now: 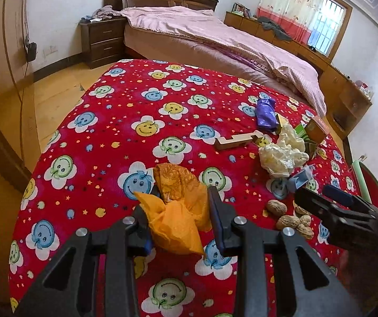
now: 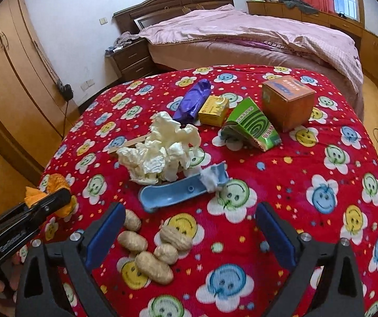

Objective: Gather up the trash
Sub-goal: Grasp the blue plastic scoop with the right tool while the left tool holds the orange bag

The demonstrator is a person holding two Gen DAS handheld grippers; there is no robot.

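My left gripper (image 1: 182,200) is shut on a crumpled orange plastic bag (image 1: 178,211) and holds it over the red smiley-flower tablecloth (image 1: 136,100). It also shows at the left of the right wrist view (image 2: 56,198). My right gripper (image 2: 190,224) is open and empty, with several peanut shells (image 2: 152,248) between its fingers. Beyond it lie a blue plastic piece (image 2: 178,192), crumpled white tissue (image 2: 162,150), a purple wrapper (image 2: 193,100), a yellow box (image 2: 214,109), a green carton (image 2: 252,128) and a brown box (image 2: 288,101).
A wooden L-shaped piece (image 1: 238,140) lies mid-table. Behind the table stands a bed (image 1: 215,34) with pink bedding, a nightstand (image 1: 101,39) to its left and low cabinets (image 1: 334,74) along the right wall. Wooden floor (image 1: 49,97) is at the left.
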